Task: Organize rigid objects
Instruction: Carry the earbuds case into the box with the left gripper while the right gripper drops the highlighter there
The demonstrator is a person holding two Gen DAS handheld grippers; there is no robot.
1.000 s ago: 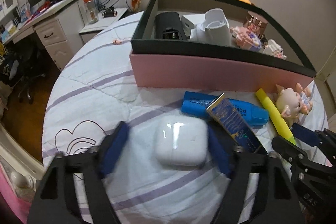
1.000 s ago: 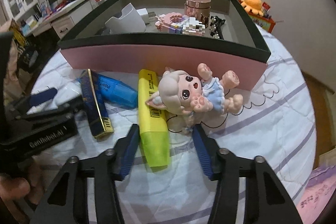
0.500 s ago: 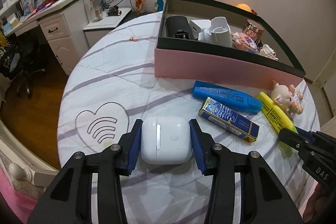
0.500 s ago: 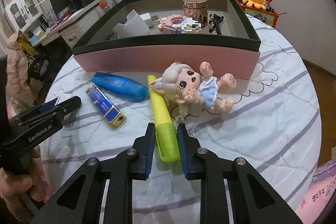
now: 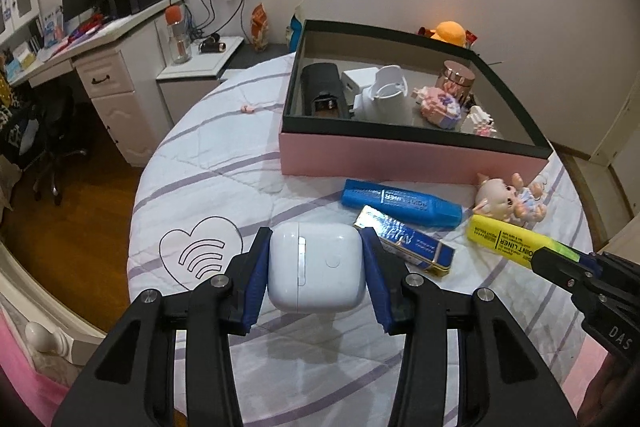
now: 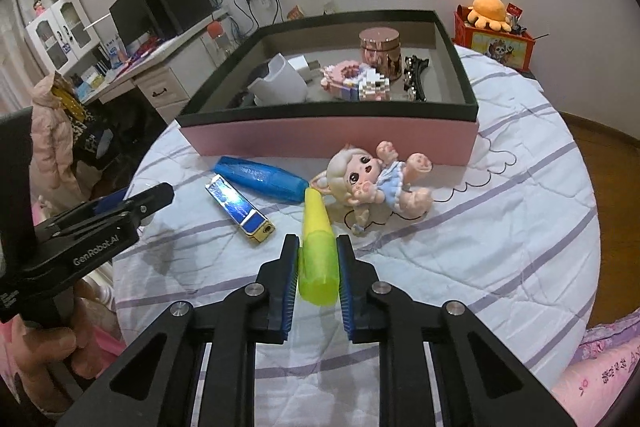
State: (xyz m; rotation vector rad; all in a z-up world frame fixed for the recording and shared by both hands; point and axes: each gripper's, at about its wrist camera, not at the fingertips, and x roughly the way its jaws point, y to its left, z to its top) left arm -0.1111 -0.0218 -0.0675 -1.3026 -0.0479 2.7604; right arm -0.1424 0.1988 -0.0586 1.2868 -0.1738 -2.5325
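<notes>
Lifted off the quilt (image 5: 208, 171) since a second ago — both the white case (image 5: 318, 269) and the yellow marker (image 6: 317, 247), jaws having closed onto each. Left gripper (image 5: 316, 275) pinched the case by its sides; right gripper (image 6: 318, 269) clamped the marker's capped end. Left lying before the pink box (image 6: 332, 139) — blue marker (image 6: 260, 179), lighter (image 6: 240, 209), doll (image 6: 376, 183).

Black tool (image 5: 316, 269) frames, blue pads (image 6: 290, 285), silver screws, white "GenRobot.AI" lettering
</notes>
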